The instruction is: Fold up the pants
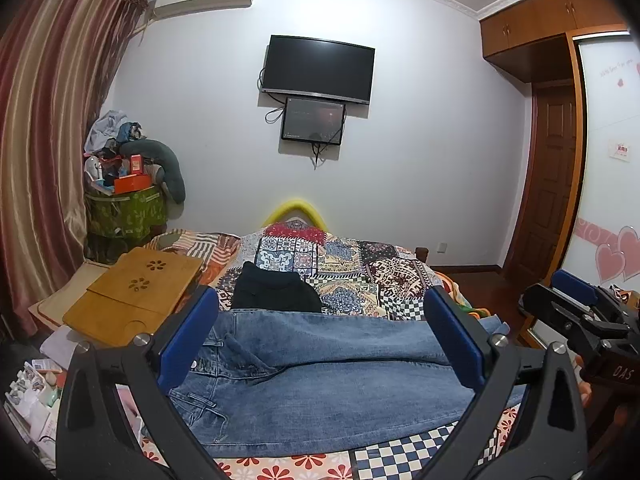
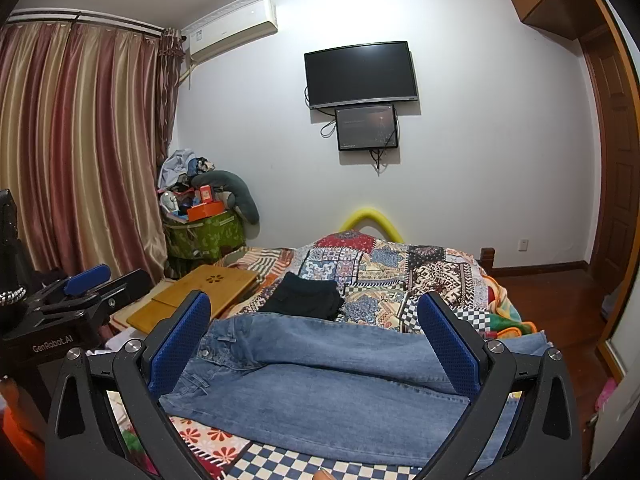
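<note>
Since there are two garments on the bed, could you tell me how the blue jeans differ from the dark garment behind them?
The blue jeans are light, faded denim; the dark garment is black. The jeans are spread long across the near edge of the bed, waistband to the left, while the dark garment is a compact folded pile further back. The jeans look much bigger as they lie. Both rest on the patchwork bedspread, and neither is gripped.

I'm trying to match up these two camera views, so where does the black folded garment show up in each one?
Left wrist view: black garment just left of centre, on the quilt behind the jeans.
Right wrist view: black garment near centre, behind the jeans' waistband end.
Shared landmark: the TV on the wall, above it in both.
</note>
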Tool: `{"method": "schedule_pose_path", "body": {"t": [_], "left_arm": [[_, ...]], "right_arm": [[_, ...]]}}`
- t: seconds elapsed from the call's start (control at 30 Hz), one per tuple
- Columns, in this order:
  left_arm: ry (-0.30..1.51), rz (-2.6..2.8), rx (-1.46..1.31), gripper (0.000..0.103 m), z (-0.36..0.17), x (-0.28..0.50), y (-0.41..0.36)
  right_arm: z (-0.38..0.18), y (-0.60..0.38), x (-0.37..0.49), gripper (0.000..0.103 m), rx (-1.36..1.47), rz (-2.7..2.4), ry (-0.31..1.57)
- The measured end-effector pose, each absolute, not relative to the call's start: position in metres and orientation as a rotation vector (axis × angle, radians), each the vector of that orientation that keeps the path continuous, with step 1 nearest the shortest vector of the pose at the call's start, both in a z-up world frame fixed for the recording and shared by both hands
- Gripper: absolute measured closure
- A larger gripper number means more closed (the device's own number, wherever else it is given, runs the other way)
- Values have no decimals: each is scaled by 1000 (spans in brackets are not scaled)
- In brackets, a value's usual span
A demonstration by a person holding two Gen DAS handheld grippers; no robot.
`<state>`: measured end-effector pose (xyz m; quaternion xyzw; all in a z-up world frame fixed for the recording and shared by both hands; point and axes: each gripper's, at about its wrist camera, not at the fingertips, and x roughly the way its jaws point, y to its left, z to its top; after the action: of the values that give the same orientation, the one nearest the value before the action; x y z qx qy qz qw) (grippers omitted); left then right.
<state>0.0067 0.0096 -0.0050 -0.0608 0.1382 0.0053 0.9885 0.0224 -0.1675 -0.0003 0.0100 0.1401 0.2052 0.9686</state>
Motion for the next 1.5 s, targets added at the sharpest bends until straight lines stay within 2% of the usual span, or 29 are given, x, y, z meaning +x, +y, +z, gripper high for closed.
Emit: {"method": "schedule_pose_path", "body": {"t": [1.5], "left_arm": [[263, 11, -115, 0, -3, 2, 1]], "right_arm": [[5, -169, 19, 0, 23, 420, 275]]}}
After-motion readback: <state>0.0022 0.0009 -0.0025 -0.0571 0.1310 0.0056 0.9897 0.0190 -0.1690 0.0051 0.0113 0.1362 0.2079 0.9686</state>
